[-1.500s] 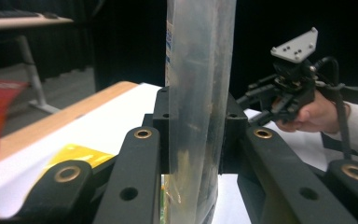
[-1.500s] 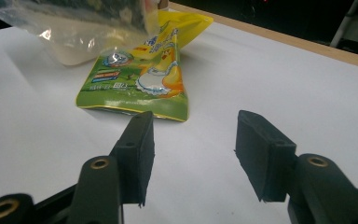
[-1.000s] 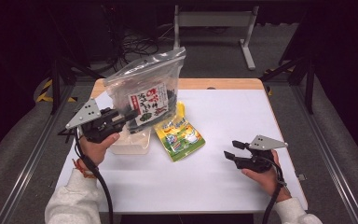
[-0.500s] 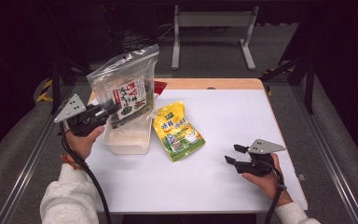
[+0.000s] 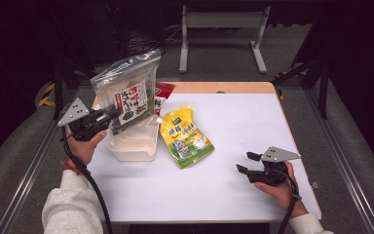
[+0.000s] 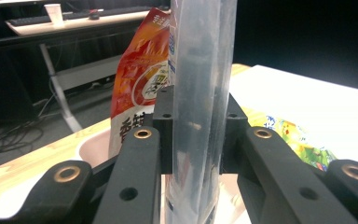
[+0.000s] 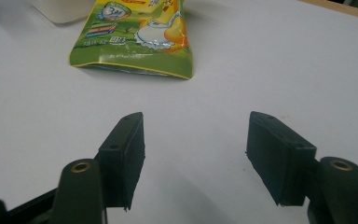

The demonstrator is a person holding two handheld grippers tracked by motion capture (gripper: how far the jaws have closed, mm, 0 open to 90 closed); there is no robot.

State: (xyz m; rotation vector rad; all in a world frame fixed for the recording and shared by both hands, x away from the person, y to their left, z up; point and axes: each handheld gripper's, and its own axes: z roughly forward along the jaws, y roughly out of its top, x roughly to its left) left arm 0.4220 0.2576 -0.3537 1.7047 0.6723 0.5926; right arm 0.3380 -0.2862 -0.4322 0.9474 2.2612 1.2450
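— What's around you?

— A white bench point(image 5: 233, 195) with a wooden far edge, in a dark room with a metal frame point(image 5: 221, 29) behind it.

— And the clear bag?

— My left gripper point(image 5: 90, 124) has its jaws clamped on the clear zip bag point(image 5: 129, 97), held upright over the white tub point(image 5: 134, 144); a red packet point(image 6: 137, 88) stands behind it.

— Your right?

— My right gripper point(image 5: 248, 163) rests low on the bench, jaws apart and just widening, nothing between them, pointing toward the yellow-green pouch point(image 5: 185, 136) lying flat nearby.
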